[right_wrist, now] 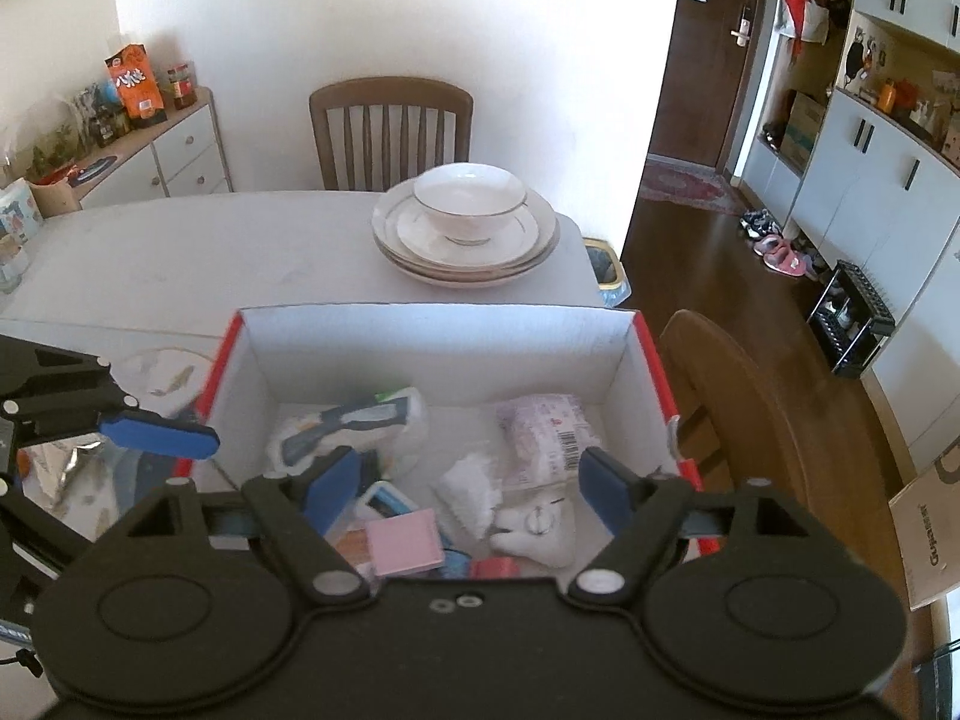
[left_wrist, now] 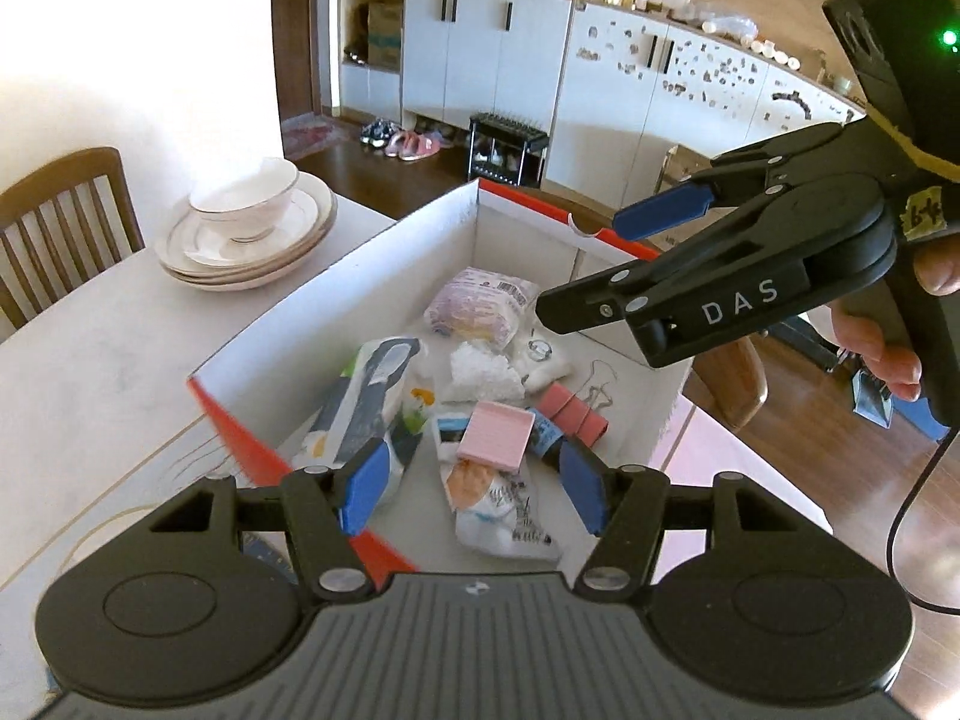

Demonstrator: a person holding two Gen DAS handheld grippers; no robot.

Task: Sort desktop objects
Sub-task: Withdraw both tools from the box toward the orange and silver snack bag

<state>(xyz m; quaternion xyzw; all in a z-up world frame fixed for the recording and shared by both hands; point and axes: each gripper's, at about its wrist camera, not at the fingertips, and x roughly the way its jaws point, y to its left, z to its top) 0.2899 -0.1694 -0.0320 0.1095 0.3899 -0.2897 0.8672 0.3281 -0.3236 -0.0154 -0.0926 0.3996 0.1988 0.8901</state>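
A white cardboard box with red edges [left_wrist: 336, 276] [right_wrist: 420, 324] stands on the table and holds several small items: a pink square pad [left_wrist: 495, 435] [right_wrist: 403, 542], a pink tissue pack [left_wrist: 480, 300] [right_wrist: 549, 429], a blue-white packet [left_wrist: 366, 396] [right_wrist: 345, 420], crumpled white paper [left_wrist: 483, 372] [right_wrist: 471, 486] and a white plush toy [right_wrist: 537, 531]. My left gripper [left_wrist: 471, 489] is open and empty above the box's near end. My right gripper [right_wrist: 468, 486] is open and empty over the box; it shows in the left wrist view [left_wrist: 591, 267] at the box's right side.
A white bowl [left_wrist: 246, 204] [right_wrist: 471, 201] sits on stacked plates [right_wrist: 465, 240] at the table's far side. Wooden chairs [right_wrist: 390, 132] [right_wrist: 732, 402] stand at the far side and beside the box. A silvery wrapper [right_wrist: 72, 462] lies left of the box.
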